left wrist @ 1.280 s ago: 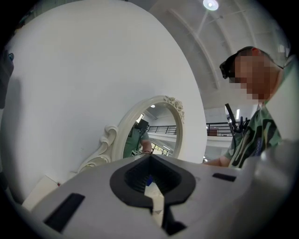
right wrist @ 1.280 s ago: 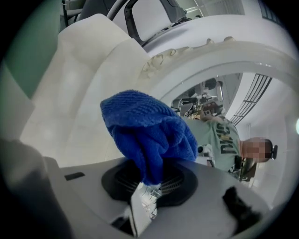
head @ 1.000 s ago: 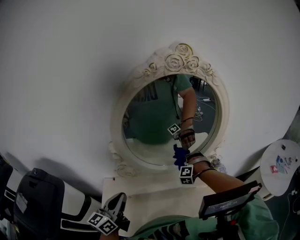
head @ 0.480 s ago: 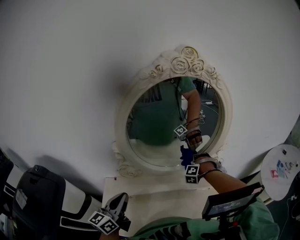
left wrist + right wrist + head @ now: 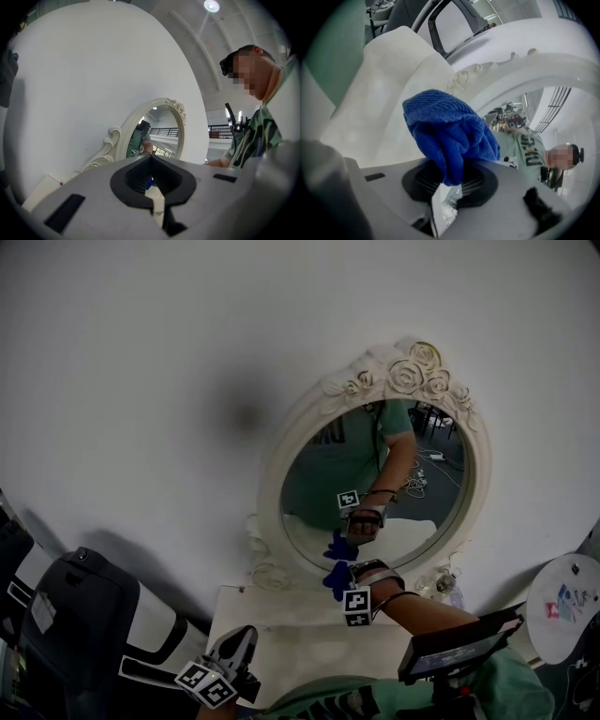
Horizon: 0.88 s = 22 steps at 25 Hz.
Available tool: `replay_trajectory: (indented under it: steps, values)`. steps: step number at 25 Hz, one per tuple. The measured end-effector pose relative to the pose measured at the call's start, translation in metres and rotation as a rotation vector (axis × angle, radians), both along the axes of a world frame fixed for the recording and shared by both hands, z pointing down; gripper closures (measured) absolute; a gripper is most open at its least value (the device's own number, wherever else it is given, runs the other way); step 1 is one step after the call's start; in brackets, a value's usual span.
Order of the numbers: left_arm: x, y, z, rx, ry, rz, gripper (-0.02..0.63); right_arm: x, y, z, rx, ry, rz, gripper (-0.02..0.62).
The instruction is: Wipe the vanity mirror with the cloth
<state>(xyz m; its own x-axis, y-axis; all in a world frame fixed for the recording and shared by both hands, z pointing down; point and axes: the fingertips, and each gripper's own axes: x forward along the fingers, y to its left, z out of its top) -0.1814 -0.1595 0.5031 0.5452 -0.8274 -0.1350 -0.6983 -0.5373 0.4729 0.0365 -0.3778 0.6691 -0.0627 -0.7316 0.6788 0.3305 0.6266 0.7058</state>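
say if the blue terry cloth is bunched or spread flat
Bunched: the blue terry cloth sits wadded, clamped in the right gripper.

The tool (image 5: 449, 183) clamps a blue cloth (image 5: 447, 131) — bunched just ahead of it, near the mirror (image 5: 543, 75) rim beyond.

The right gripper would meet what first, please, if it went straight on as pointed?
Its cloth would probably touch the lower frame of the vanity mirror first, though depth is unclear.
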Motion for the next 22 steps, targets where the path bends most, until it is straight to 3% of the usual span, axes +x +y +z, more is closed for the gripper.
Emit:
replay_trajectory:
  steps: [4, 7, 12, 22]
  values:
    - [-0.014, 0.008, 0.001, -0.004, -0.001, -0.041, 0.597, -0.063, 0.001, 0.001, 0.014, -0.013, -0.105, 0.517]
    - [-0.024, 0.015, 0.003, -0.011, -0.002, -0.073, 0.597, -0.084, -0.002, 0.004, 0.020, 0.018, -0.133, 0.515]
    - [-0.039, 0.022, 0.009, -0.034, 0.001, -0.114, 0.597, -0.084, -0.005, 0.007, 0.008, 0.028, -0.145, 0.514]
    - [-0.015, 0.009, 0.001, -0.022, -0.018, -0.045, 0.597, -0.058, -0.018, 0.018, 0.001, 0.066, -0.077, 0.514]
